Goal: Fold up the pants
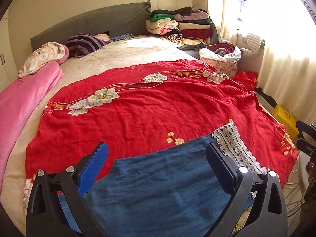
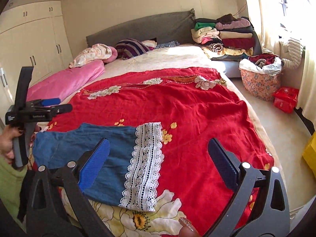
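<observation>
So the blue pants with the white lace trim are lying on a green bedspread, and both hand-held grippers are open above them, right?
Not quite: the bedspread is red with flowers, not green, as the right wrist view shows. The blue pants with white lace trim do lie on it, and the left hand-held gripper and right hand-held gripper are open.

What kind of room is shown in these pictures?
Most likely a home bedroom: a bed with a grey headboard, a built-in wardrobe, and stacked folded clothes beside a laundry basket.

Both wrist views face headboard (image 1: 94,22), close above shared pants (image 2: 94,148) at bed foot.
</observation>
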